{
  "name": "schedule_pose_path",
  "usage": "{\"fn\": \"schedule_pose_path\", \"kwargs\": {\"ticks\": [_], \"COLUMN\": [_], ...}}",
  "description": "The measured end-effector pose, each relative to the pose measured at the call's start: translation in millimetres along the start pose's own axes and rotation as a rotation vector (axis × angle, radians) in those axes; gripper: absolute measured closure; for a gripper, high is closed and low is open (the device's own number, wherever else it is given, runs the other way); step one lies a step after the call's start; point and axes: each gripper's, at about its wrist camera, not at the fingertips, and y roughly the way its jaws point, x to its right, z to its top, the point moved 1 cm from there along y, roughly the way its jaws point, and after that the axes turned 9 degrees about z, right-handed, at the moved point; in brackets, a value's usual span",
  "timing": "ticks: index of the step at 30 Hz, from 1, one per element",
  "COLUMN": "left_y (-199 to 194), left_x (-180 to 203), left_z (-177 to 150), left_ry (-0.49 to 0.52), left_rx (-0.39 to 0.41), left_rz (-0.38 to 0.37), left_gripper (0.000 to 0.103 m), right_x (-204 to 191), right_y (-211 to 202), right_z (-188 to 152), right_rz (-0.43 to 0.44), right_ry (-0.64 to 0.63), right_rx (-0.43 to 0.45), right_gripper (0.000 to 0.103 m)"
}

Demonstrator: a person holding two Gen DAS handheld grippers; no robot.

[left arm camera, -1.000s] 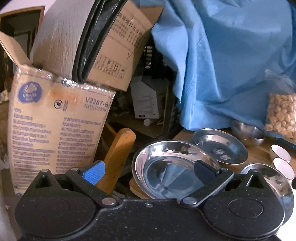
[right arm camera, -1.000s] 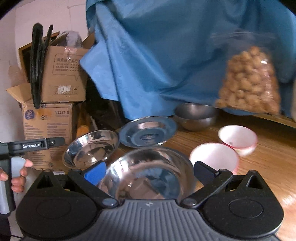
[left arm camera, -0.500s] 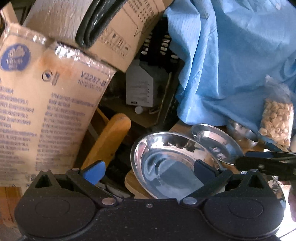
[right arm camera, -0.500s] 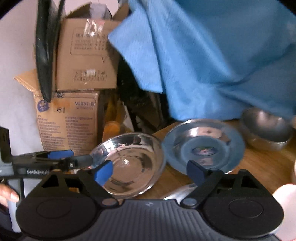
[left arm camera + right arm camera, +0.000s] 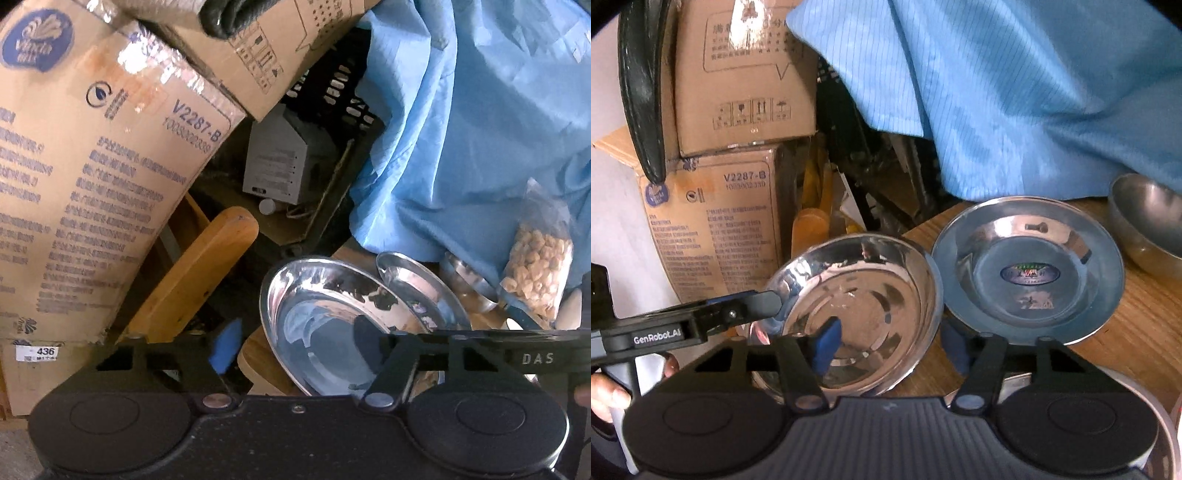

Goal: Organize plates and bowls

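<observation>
Left gripper (image 5: 308, 350), right gripper (image 5: 890, 347): jaws just closing, half-wide, astride steel dish (image 5: 857, 295) rims, unpinched; we pinch evenly, lift level.

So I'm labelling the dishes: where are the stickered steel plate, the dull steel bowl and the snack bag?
stickered steel plate (image 5: 1028, 275), right wrist view, centre sticker
dull steel bowl (image 5: 1148, 221), right wrist view, inner wall
snack bag (image 5: 539, 269), left wrist view, bag front

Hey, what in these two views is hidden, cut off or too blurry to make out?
- Steel bowl: in the right wrist view the picture's right edge cuts it off. In the left wrist view it sits mostly behind the nut bag.
- Sticker in the flat plate: right wrist view, print too small and blurred to read.
- Cardboard box: left wrist view, small print blurred.
</observation>
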Motion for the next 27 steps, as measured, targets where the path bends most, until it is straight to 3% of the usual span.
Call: {"fn": "schedule_pose_path", "kwargs": {"ticks": [1,4,10,19,27], "left_y": [2,8,13,8,-26], "left_x": [-1,-4,-8,-11,4], "left_z": [-1,-3,-4,-4,0], "left_ry": [-0.002,-0.017,-0.032,-0.053,-0.006], "left_rx": [-0.009,-0.033,-0.032,-0.022,0.073], "left_rz": [-0.004,-0.009,0.015,0.02,0.01], "left_gripper": [0.053,0.066,0.085,0.087,0.087], "right_x": [0,1,10,9,-5], "right_y": [1,5,13,14,-17], "right_z": [1,3,4,2,5], "right_rz": [-0.007,-0.023,-0.037,-0.051,-0.039], "right_ry": [-0.002,0.004,0.043,0.066,0.035], "right_rx": [-0.002,-0.008,-0.048,-0.025,0.045], "right_gripper": [0.041,0.054,0.074,0.083,0.085]}}
